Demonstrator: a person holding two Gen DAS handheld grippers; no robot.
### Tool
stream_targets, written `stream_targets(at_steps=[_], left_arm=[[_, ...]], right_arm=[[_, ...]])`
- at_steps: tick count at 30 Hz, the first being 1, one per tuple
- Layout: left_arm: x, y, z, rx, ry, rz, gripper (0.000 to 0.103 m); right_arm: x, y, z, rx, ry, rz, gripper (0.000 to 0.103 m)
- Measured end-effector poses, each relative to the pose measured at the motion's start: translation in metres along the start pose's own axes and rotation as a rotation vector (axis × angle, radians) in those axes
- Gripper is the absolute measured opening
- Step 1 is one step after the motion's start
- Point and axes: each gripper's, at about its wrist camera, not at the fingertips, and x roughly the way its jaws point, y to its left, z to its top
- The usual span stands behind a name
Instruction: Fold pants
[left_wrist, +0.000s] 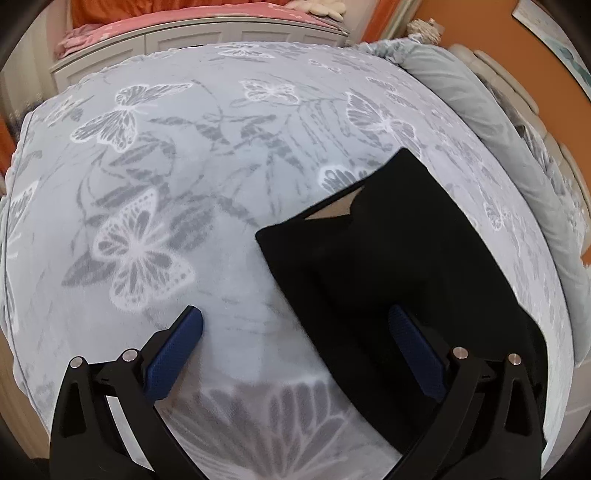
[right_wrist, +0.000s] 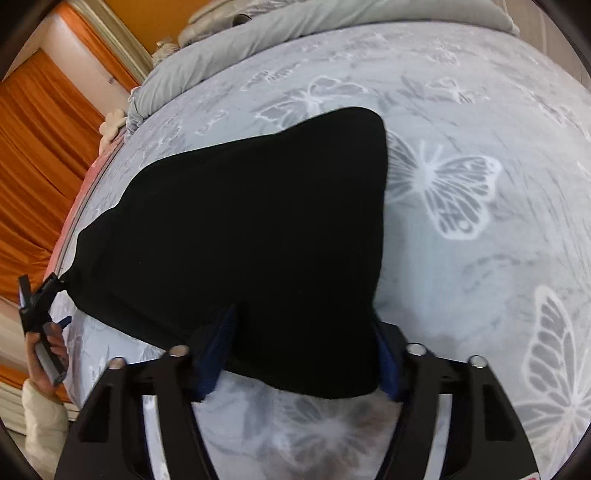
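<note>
The black pants (left_wrist: 399, 266) lie folded into a compact dark shape on the grey butterfly blanket (left_wrist: 155, 177). A tan lining patch (left_wrist: 332, 211) shows at their far edge. My left gripper (left_wrist: 295, 325) is open; its right finger (left_wrist: 413, 347) is over the pants, its left finger (left_wrist: 173, 350) over bare blanket. In the right wrist view the pants (right_wrist: 243, 229) fill the middle. My right gripper (right_wrist: 306, 332) is open, jaws straddling the pants' near edge. The left gripper (right_wrist: 40, 299) shows at the pants' far left corner.
A rolled grey duvet (left_wrist: 491, 122) lies along the bed's right side. A white bed frame (left_wrist: 207, 33) with pink bedding stands behind. Orange curtains (right_wrist: 40, 147) hang at the left in the right wrist view. The blanket (right_wrist: 480, 258) stretches wide around the pants.
</note>
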Motion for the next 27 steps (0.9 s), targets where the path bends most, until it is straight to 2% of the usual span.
stream_targets(at_steps=[1, 4, 9, 13, 15, 17, 18, 21, 23, 24, 27], left_arm=[[-0.001, 0.002, 0.0, -0.018, -0.004, -0.006, 0.098], [-0.003, 0.008, 0.002, -0.06, -0.001, -0.034, 0.098], [-0.002, 0.014, 0.007, -0.088, 0.057, -0.103, 0.098], [0.01, 0.005, 0.02, -0.053, 0.088, -0.125, 0.098], [0.018, 0.001, 0.027, -0.039, 0.09, -0.143, 0.098], [0.018, 0.0, 0.03, -0.066, 0.09, -0.151, 0.098], [0.015, 0.002, 0.03, -0.094, 0.1, -0.197, 0.098], [0.009, 0.019, 0.024, -0.269, 0.196, -0.442, 0.098], [0.013, 0.023, 0.021, -0.306, 0.226, -0.482, 0.098], [0.02, 0.022, 0.021, -0.305, 0.249, -0.478, 0.098], [0.024, 0.009, 0.026, -0.248, 0.217, -0.442, 0.098]], right_arm=[[-0.002, 0.001, 0.001, 0.018, 0.001, 0.035, 0.041], [-0.002, -0.001, 0.001, 0.048, 0.009, 0.06, 0.04], [0.005, -0.001, 0.002, 0.085, 0.023, 0.061, 0.055], [0.008, 0.007, 0.002, 0.059, 0.023, 0.05, 0.067], [0.009, 0.011, 0.004, 0.041, 0.02, 0.033, 0.071], [0.009, 0.016, 0.004, 0.027, 0.02, 0.016, 0.073], [0.01, 0.016, 0.004, 0.031, 0.022, 0.013, 0.074], [0.008, 0.014, 0.004, 0.039, 0.026, 0.02, 0.074], [0.01, 0.014, 0.006, 0.037, 0.033, 0.024, 0.074], [0.01, 0.013, 0.006, 0.034, 0.034, 0.025, 0.075], [0.011, 0.014, 0.005, 0.024, 0.031, 0.021, 0.075]])
